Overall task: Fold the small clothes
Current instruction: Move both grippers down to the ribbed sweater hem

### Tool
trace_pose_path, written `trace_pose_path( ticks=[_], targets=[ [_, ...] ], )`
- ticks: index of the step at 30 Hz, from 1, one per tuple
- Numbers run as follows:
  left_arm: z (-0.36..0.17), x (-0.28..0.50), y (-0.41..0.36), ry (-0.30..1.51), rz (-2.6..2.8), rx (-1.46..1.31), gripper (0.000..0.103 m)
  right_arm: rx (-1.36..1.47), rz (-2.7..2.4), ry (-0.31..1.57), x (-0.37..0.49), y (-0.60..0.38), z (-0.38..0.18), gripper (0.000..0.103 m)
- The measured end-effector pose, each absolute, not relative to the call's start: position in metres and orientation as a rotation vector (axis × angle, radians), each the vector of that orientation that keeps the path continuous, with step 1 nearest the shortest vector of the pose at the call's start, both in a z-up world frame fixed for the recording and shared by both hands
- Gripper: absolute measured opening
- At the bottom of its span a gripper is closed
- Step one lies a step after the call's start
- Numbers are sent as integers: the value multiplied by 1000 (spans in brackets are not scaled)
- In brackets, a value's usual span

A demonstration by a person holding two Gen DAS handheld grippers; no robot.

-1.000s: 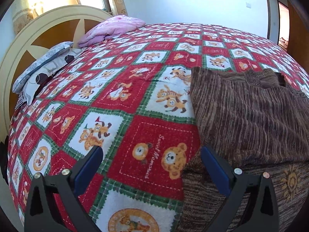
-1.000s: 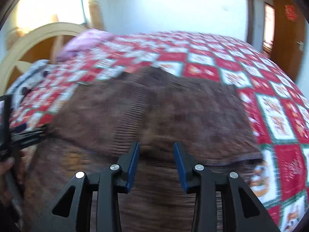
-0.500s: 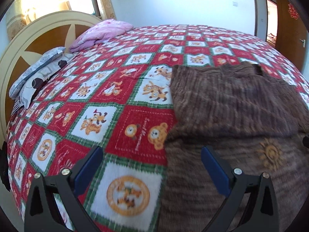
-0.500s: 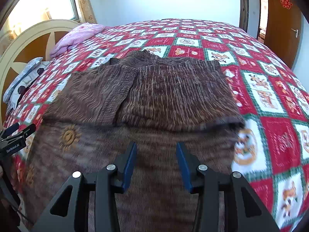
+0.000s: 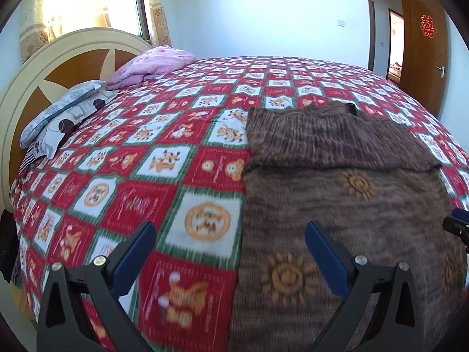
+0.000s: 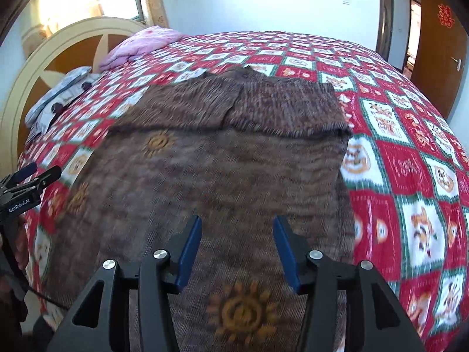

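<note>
A brown knitted sweater [image 5: 346, 205] with orange sun motifs lies flat on the bed, its sleeves folded in across the upper body [image 6: 234, 108]. My left gripper [image 5: 231, 237] stands wide open above the sweater's left edge, nothing between its blue pads. The right gripper [image 6: 237, 231] hovers over the sweater's lower middle; its jaws are opening and hold nothing. The left gripper [image 6: 38, 176] also shows at the left edge of the right wrist view, and a bit of the right gripper's fingertips [image 5: 458, 226] at the right edge of the left wrist view.
The bed is covered by a red, white and green checked blanket [image 5: 164, 158] with bear prints. Grey pillows [image 5: 61, 114] and a pink folded quilt [image 5: 152, 64] lie by the curved headboard [image 5: 49, 67]. A wooden door [image 5: 422, 47] stands at the far right.
Both grippers have drawn back toward the near edge of the bed, so more of the sweater shows. The right jaws have spread wider. The sweater lies as before.
</note>
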State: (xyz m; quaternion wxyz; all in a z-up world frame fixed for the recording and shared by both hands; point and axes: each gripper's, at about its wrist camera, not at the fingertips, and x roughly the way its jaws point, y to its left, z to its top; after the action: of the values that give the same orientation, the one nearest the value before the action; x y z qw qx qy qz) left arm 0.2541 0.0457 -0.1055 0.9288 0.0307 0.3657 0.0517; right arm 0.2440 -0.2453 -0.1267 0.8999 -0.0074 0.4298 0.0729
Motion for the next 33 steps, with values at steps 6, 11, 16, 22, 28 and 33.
trace_pose_path(
  ticks=[6, 11, 16, 22, 28, 33],
  targets=[
    [-111, 224, 46, 755, 89, 85, 103, -29, 166, 895, 215, -241, -128, 53],
    [-118, 202, 47, 772, 75, 93, 103, -36, 159, 916, 198, -241, -131, 54],
    [-131, 178, 48, 812, 49, 106, 103, -27, 148, 943, 176, -247, -136, 54],
    [-143, 151, 56, 872, 0, 81, 100, -38, 127, 987, 148, -255, -148, 54],
    [-153, 124, 72, 938, -57, -20, 74, -35, 113, 991, 123, -261, -151, 55],
    [-159, 110, 69, 960, -99, -78, 62, -41, 117, 969, 113, -257, -150, 55]
  ],
)
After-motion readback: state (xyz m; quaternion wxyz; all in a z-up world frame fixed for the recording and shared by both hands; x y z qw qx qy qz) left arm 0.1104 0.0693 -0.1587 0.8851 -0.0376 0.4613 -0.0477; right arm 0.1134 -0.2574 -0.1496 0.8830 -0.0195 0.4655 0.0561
